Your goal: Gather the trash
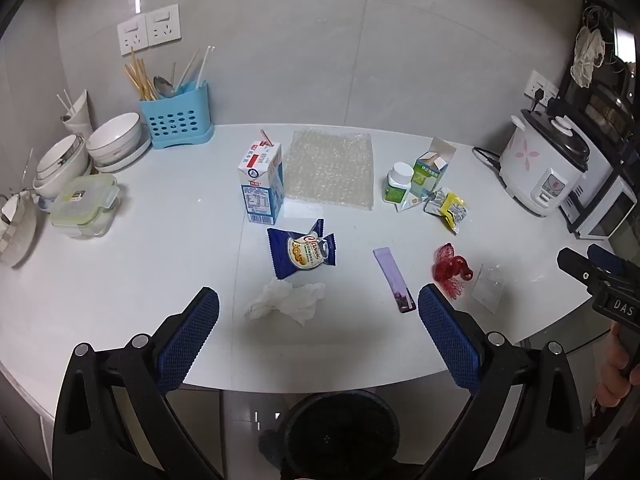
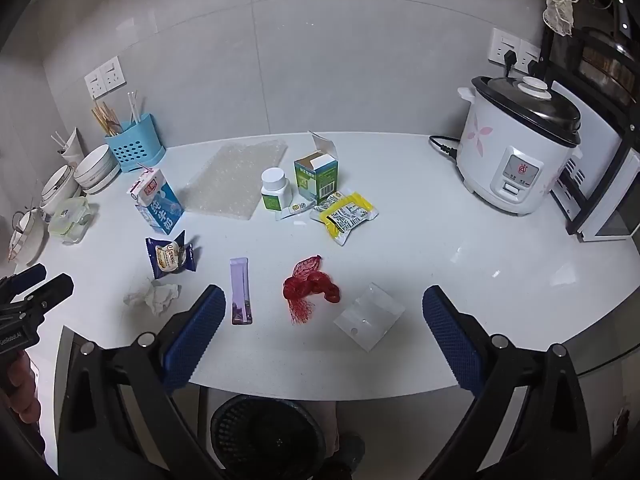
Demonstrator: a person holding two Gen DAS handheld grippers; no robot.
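White stone-like table [image 1: 120, 280] carries the scattered trash under both cameras. The left hand-held gripper [image 1: 319, 312] hangs over the near edge with its blue pads spread wide and nothing between them, just above a crumpled tissue [image 1: 286, 300]. The right hand-held gripper [image 2: 324, 312] is likewise spread wide and empty, with a red mesh net [image 2: 308, 288] and a clear plastic sleeve [image 2: 368, 316] lying on the table ahead of it.

Behind the tissue sit a dark blue snack wrapper [image 1: 302, 254] and an upright milk carton [image 1: 260, 182] with a straw, the carton just beside a sheet of bubble wrap [image 1: 330, 168]. A purple sachet [image 1: 394, 282] lies between the tissue and the net. Further back stand a white pill bottle [image 2: 275, 190] and an open green box [image 2: 318, 174], with a yellow wrapper [image 2: 346, 212] in front of them.

The left view alone shows the spoon in the blue cutlery holder [image 1: 176, 118] and the food container [image 1: 84, 210] clearly (both are small and far off in the right view). The right view gives the rice cooker [image 2: 516, 148] in full, its cord running to a wall socket, and the printing on the yellow wrapper.

A black mesh bin [image 2: 268, 436] stands on the floor below the table's near edge. Stacked bowls [image 1: 114, 142] line the left side, grey tiled walls close the corner, and a dark rack stands at the right.
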